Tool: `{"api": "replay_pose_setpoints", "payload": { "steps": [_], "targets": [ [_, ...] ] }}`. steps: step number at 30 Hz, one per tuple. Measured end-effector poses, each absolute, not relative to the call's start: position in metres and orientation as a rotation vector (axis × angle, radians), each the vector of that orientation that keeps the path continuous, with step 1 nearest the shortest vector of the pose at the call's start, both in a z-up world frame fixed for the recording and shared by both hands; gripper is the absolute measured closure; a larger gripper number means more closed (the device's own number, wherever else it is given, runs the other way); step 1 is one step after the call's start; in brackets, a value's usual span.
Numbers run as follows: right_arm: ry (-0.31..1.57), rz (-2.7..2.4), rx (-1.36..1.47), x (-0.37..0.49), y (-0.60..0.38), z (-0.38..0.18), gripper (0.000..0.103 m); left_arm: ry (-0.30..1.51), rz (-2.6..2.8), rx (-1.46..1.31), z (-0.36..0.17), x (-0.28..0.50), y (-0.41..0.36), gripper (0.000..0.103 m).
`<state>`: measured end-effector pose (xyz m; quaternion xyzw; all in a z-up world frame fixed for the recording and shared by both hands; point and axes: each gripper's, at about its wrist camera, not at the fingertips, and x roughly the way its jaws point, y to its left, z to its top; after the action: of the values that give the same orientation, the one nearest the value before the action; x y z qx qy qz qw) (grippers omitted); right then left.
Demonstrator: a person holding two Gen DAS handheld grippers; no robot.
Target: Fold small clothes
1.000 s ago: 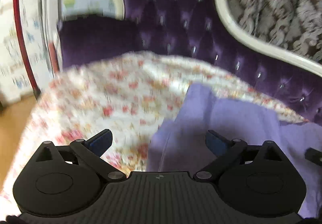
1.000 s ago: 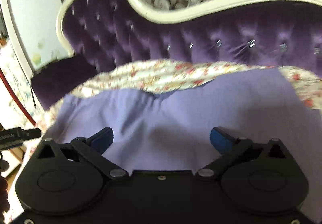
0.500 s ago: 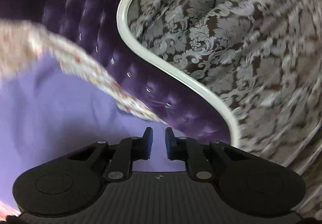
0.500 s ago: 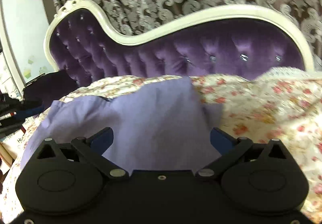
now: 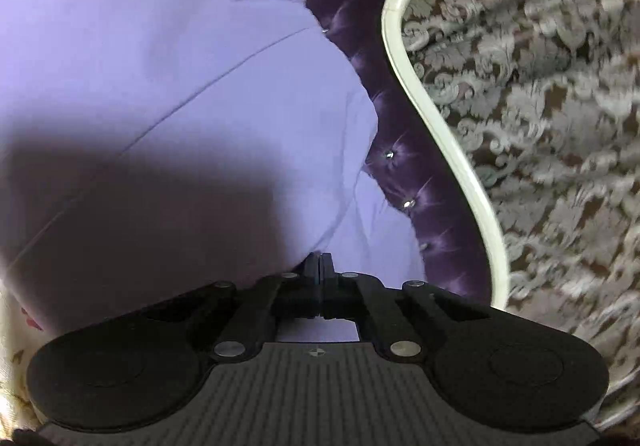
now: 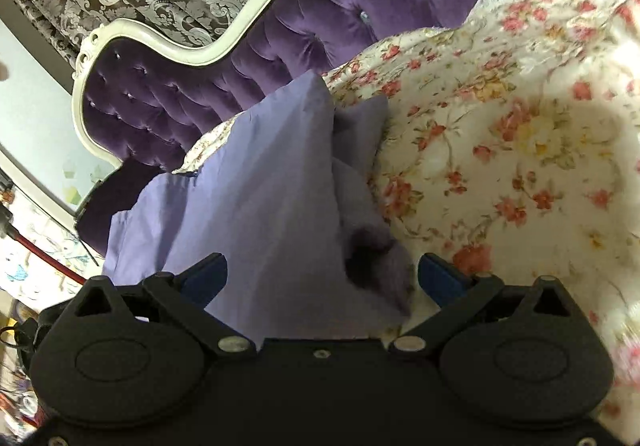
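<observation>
On the floral bedspread (image 6: 500, 133), close to the tufted purple headboard (image 6: 320, 29), lay the lilac garment (image 6: 256, 205), bunched up toward the headboard's edge. My left tongs (image 5: 320, 266) had just been closing, and their tips met together against the lower edge of that cloth (image 5: 160, 85); I could not tell whether any fabric was pinched between them. My right tongs (image 6: 322, 276) stood wide apart, with the garment's near folded end lying between the blue pads, neither pressing on it.

place: home sitting room | cues: tufted purple sofa (image 6: 304, 29), floral cover (image 6: 500, 149), damask curtain (image 5: 540, 85)
</observation>
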<state>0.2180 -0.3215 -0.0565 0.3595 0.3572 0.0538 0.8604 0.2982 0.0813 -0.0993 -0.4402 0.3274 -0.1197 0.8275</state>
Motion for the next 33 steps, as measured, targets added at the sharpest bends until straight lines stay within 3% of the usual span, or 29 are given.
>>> {"api": "replay_pose_setpoints", "payload": {
  "steps": [9,11,12,14,17,26,33],
  "targets": [
    [0.706,0.273,0.857,0.273,-0.329,-0.075,0.002,0.691,-0.252,-0.883,-0.097,0.296,0.075,0.100],
    [0.730,0.266,0.821,0.283,-0.321,-0.075,0.017,0.691,-0.253,-0.883,-0.097,0.296,0.076,0.100],
    [0.744,0.245,0.804,0.284,-0.320,-0.076,0.042,0.690,-0.253,-0.883,-0.097,0.296,0.076,0.100],
    [0.747,0.221,0.857,0.282,-0.324,-0.079,0.067,0.690,-0.252,-0.884,-0.097,0.296,0.075,0.100],
    [0.722,0.186,0.885,0.273,-0.329,-0.067,0.079,0.689,-0.252,-0.885,-0.097,0.296,0.075,0.100],
    [0.623,0.289,0.764,0.287,-0.275,0.040,0.082,0.679,-0.251,-0.897,-0.100,0.294,0.076,0.100],
    [0.665,0.445,0.677,0.322,-0.182,0.085,0.082,0.680,-0.243,-0.881,-0.100,0.296,0.071,0.100]
  ]
}}
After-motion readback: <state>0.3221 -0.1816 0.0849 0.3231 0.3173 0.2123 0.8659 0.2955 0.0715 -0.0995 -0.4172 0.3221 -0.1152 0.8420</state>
